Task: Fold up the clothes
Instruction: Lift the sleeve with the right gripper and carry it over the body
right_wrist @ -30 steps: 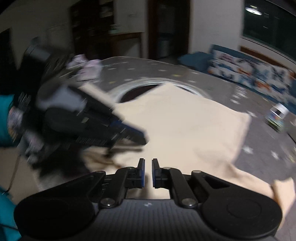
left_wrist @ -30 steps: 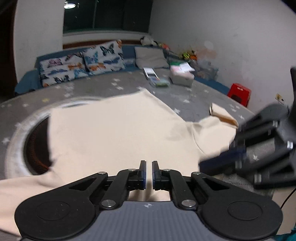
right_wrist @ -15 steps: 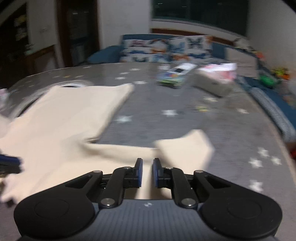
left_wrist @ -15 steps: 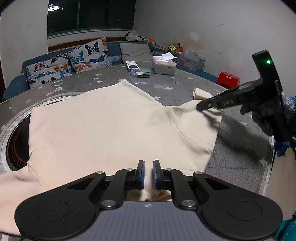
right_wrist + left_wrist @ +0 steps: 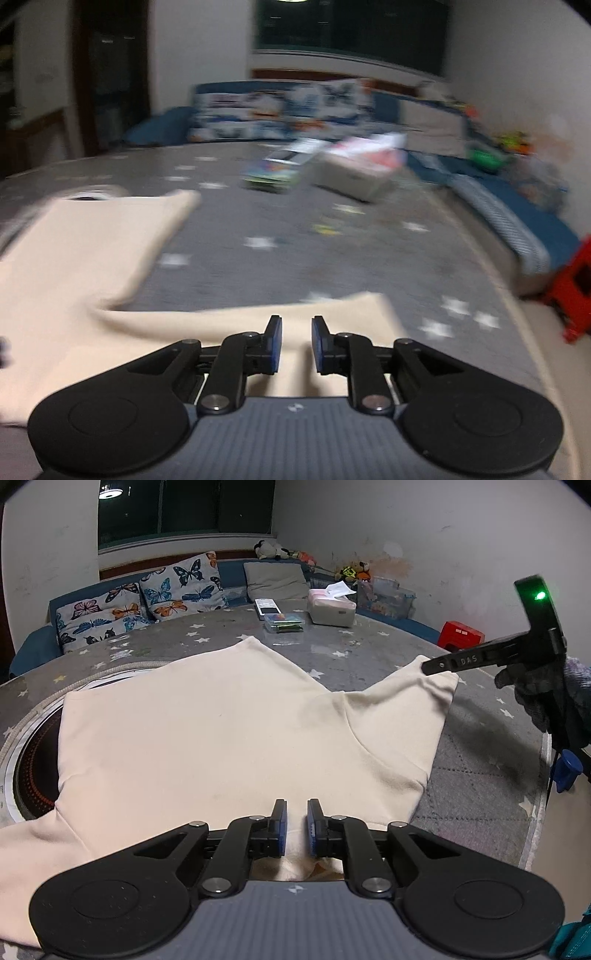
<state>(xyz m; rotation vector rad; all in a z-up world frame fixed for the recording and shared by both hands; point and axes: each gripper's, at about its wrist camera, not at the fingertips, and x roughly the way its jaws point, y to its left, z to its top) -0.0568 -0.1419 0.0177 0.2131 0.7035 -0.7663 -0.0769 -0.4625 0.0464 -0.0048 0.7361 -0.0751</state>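
Cream-coloured knit fabric makes up the task's thing, a short-sleeved top point(image 5: 207, 731) laid flat on the grey star-printed counter point(image 5: 369, 653), its body spread toward the far side and one sleeve point(image 5: 406, 716) stretched out to the right. The cloth is judged to be light, soft and limp, with no stiffness of its own; sagging and dragging are to be expected wherever it is lifted, and slipping from a shallow pinch is possible. Hold is best taken at seamed edges, namely the sleeve hem, the shoulder seam and the bottom hem, where the doubled cloth gives more to grip.

The left claw point(image 5: 295, 827) is seen over the near edge of the top with a narrow gap between its pads; no cloth is seen pinched. The right claw point(image 5: 296, 343) is seen slightly parted above the sleeve end, nothing being gripped; that view is blurred. In the left view its tip lies at the sleeve hem.

Writing: the letters "DAS" are read on the right claw's finger point(image 5: 469, 661). No label is legible on the tissue box point(image 5: 331, 609).
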